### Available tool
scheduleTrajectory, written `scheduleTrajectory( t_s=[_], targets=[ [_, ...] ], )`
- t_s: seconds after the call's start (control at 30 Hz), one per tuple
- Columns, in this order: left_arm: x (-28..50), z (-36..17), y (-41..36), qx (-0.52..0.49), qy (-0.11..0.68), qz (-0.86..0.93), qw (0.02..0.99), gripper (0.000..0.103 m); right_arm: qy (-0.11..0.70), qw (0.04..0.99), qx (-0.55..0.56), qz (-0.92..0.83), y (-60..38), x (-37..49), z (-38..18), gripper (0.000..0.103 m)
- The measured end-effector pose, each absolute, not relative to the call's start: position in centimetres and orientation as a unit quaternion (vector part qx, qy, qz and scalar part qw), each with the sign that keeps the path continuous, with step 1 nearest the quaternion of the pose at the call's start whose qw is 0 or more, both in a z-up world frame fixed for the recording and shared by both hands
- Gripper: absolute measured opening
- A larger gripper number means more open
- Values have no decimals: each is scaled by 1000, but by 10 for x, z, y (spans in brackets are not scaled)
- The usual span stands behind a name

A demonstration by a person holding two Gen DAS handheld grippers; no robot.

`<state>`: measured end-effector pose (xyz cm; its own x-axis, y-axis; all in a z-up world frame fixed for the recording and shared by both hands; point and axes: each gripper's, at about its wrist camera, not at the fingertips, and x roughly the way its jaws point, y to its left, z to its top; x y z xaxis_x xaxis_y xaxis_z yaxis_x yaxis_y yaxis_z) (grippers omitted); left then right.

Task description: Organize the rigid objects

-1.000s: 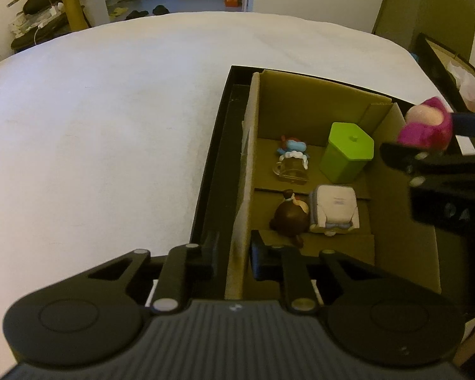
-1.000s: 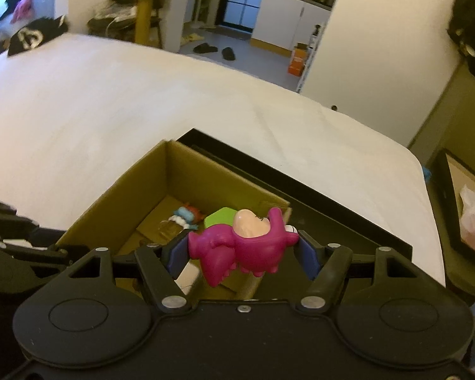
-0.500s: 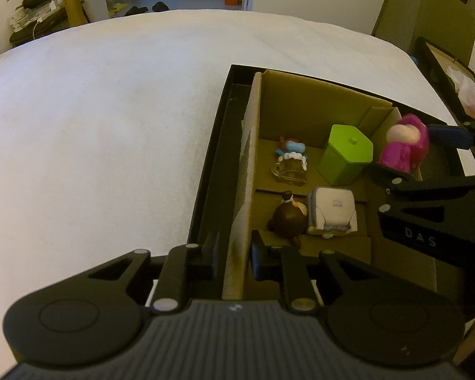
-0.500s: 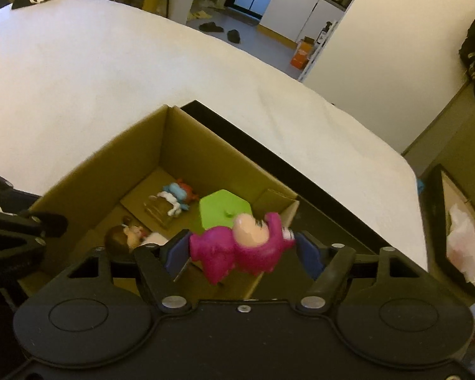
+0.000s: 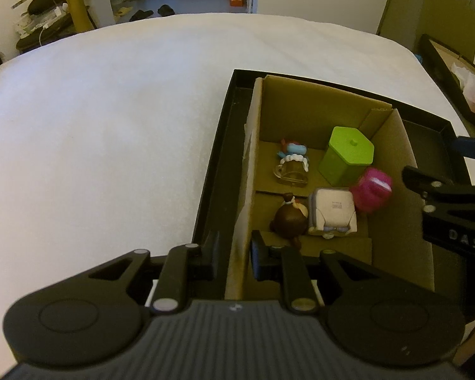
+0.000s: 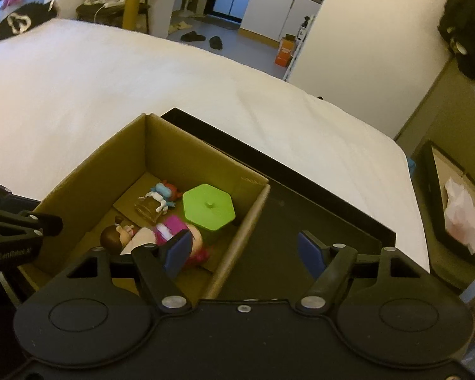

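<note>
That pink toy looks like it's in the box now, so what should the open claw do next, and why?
Probably lift the right claw up and away from the cardboard box. Its jaws stand apart with nothing between them, and the pink toy already lies inside beside the green container. The left claw is clamped on the box wall, steadying it.
</note>
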<state>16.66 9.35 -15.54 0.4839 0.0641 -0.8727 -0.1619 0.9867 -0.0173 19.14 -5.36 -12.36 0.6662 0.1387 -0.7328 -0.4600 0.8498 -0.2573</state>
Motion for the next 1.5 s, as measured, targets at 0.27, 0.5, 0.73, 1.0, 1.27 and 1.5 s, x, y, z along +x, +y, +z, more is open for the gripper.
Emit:
scheduleTrajectory(
  t_s=[0.27,0.5,0.73,1.0,1.27,1.5],
  targets=[
    [160,-140,86,-37,492,80,866,21,381,898,-153,158,-86,187,-114,73],
    [156,-125,81,-38,490,82,867,23,390,904,-95,147,-112,184,-108,73],
    [150,-103,70,-35,484,79,871,40,385,911,-38,139,-132,174,-92,84],
    [137,-80,64,-51,472,70,877,62,388,912,19,130,-153,159,-76,90],
    [118,-55,61,-53,449,70,889,82,374,919,46,118,-165,137,-57,103],
    [97,-36,53,-42,434,49,899,88,358,925,62,108,-170,115,-41,103]
  ],
)
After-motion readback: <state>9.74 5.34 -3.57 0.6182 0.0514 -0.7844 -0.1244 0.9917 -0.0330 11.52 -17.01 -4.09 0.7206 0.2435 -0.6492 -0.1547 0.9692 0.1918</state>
